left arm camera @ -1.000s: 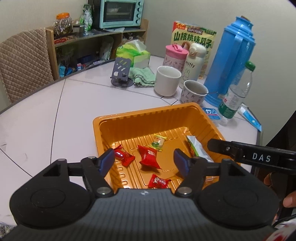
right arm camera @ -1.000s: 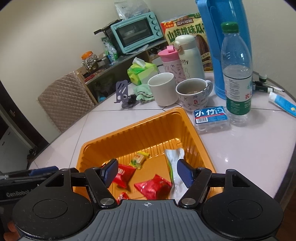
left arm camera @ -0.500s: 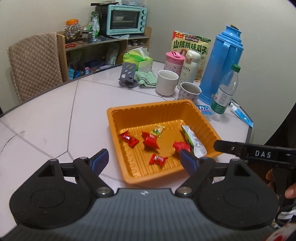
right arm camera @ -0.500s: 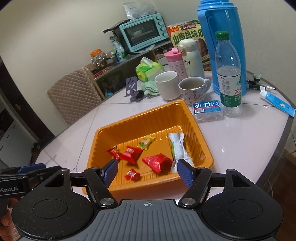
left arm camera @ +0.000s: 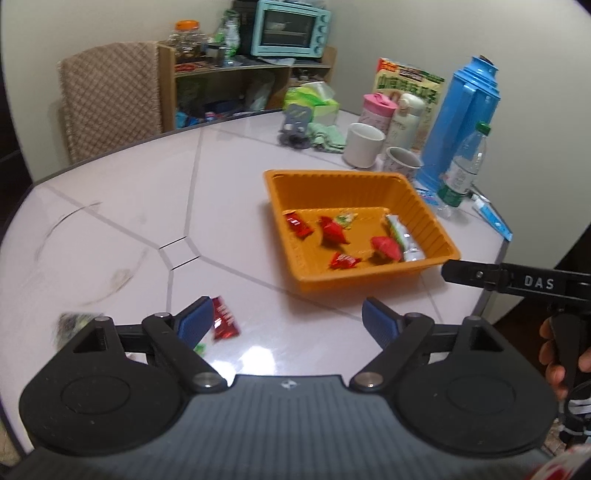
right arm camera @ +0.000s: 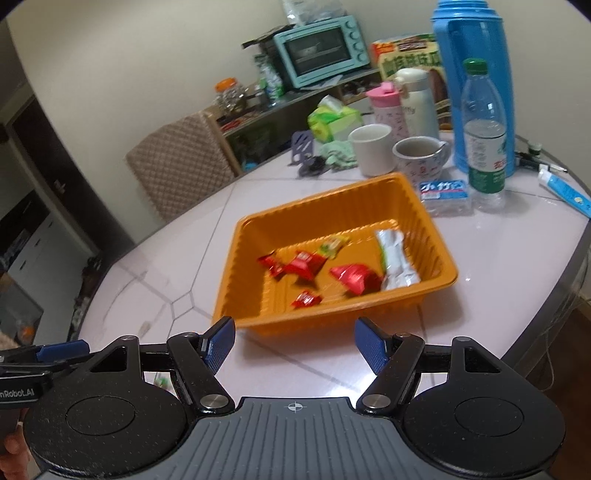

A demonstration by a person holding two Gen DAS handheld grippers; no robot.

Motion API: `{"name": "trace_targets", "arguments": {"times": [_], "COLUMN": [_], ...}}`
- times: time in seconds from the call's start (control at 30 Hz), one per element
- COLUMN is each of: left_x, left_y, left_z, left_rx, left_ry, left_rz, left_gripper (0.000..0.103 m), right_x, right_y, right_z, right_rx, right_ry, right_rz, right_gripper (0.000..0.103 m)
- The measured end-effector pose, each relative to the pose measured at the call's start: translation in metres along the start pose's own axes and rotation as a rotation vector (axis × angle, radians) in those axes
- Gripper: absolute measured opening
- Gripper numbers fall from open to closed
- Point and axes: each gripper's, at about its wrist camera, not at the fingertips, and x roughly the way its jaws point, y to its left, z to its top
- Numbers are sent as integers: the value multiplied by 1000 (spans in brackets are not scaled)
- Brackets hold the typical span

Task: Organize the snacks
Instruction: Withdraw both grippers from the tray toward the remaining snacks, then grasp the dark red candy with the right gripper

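An orange tray (left arm camera: 343, 181) (right arm camera: 421, 206) sits on the white table and holds several red candies (left arm camera: 334, 230) (right arm camera: 304, 264), a green-yellow candy (right arm camera: 332, 245) and a silver-green packet (left arm camera: 402, 238) (right arm camera: 395, 258). A loose red candy (left arm camera: 224, 319) lies on the table beside my left gripper's left finger, with a small green piece (left arm camera: 199, 348) below it. My left gripper (left arm camera: 286, 323) is open and empty, short of the tray. My right gripper (right arm camera: 293, 341) is open and empty, just before the tray's near rim.
Behind the tray stand a white mug (right arm camera: 371, 147), a patterned cup (right arm camera: 419, 155), a blue thermos (right arm camera: 476, 85), a water bottle (right arm camera: 484, 144), a pink tumbler (right arm camera: 388, 107) and a small blue box (right arm camera: 445, 192). A chair (left arm camera: 110, 103) and shelf with a toaster oven (left arm camera: 290, 31) stand beyond.
Both grippers have pulled back from over the tray toward the table's near side. The loose red candy has come into the left wrist view.
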Motion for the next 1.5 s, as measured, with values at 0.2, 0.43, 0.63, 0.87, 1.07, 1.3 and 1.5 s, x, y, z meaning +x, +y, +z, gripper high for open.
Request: {"name": "trace_targets", "arguments": {"times": [0.2,0.43,0.63,0.87,1.07,1.3,1.5], "left_x": [-14,-26,-33,-38,-36,-31,-25], "left_y": [21,42,59,80,96,115,129], "left_z": [-22,-48,-63,-76,-82,-82,-80], "left_rx": [-68,-116,-154,-196,-217,-239,-250], "left_ry": [18,51,74,86,99,102,101], "left_rz": [33,78,123,171,211,241,267], "left_gripper": [86,86,86,86,86,86,86], "right_x": [2,13,28,48,65,82,101], "right_y": [15,33,53,73,84,98,111], "right_z": [-19,-39,-58,-74,-80,-81,-79], "right_rx": [-40,-75,-119,-164,-197,-244,-279], "right_ry": [54,122,187,251,283,297,292], "right_rz": [30,69,107,129,122,117,115], "right_gripper": [71,71,71,71,71,71,71]}}
